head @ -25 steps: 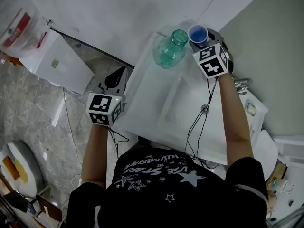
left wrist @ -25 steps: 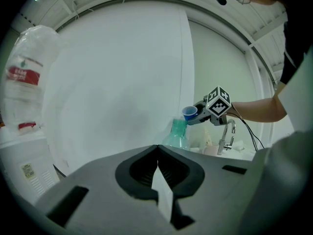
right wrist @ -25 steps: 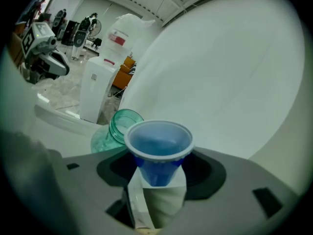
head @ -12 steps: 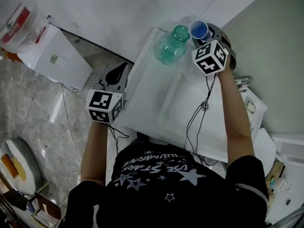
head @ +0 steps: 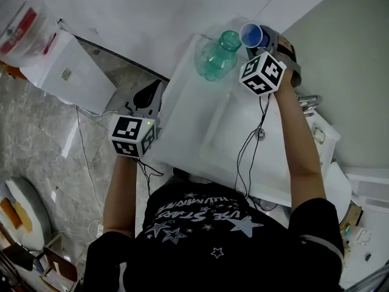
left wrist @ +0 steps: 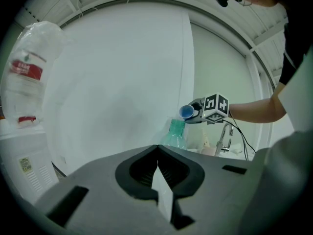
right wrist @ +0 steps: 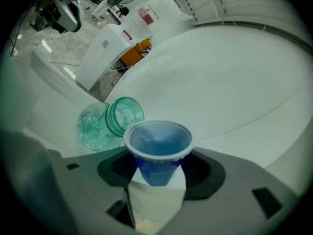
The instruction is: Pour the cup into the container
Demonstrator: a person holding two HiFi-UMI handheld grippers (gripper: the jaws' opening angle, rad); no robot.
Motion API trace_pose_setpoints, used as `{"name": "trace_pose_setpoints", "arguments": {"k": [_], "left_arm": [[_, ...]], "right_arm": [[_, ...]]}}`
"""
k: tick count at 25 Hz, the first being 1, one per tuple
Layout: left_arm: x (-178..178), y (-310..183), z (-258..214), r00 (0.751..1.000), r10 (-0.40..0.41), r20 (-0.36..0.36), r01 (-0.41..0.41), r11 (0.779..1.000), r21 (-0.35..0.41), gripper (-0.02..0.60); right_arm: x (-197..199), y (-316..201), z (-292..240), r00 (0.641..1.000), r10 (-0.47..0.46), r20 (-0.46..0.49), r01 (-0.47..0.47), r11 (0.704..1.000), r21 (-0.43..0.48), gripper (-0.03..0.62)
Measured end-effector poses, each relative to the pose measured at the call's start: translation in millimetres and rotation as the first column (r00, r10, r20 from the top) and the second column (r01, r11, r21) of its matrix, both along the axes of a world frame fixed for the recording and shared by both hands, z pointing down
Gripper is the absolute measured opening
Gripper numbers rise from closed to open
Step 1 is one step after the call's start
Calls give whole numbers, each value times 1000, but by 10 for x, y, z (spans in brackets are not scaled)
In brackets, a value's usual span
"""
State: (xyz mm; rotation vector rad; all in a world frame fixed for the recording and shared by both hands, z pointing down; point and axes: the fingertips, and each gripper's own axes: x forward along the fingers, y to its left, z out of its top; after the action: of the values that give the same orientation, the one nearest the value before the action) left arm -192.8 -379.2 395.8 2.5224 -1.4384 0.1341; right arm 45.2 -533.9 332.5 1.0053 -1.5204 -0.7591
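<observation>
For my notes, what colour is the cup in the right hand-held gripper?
Blue cup, pale rim; clearest in the right gripper view.

White sink, chrome tap at its right edge; white box alongside, red-printed plastic bag beyond

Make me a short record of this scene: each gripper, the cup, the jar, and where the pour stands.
right gripper: shut on cup
cup: blue, tipped sideways, mouth toward jar, just above it
jar: green, open, upright beside sink
left gripper: shut, empty, away from jar
pour: nothing seen leaving cup
</observation>
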Motion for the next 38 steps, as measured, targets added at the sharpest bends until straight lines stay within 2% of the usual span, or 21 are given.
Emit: {"name": "trace_pose_setpoints", "arguments": {"k": [13,22,30,38], "left_arm": [[109,-4,33,1000,-6,-28,6,1000,-3,11],[169,-3,52,999,-4,-41,4,1000,-6,11],[187,4,55,999,-2,-43,2,1000,-7,11],[180,73,63,999,-11,-36,11,1000,-12,11]], "right_arm": [[18,-77,-14,989,-22,-143,32,997,66,272],[6,-90,-57,984,-34,-176,52,994,101,272],[-16,-56,-39,1000,-17,-3,17,999,29,270],[-7,-8,-55,986,16,167,-13,1000,-20,270]]}}
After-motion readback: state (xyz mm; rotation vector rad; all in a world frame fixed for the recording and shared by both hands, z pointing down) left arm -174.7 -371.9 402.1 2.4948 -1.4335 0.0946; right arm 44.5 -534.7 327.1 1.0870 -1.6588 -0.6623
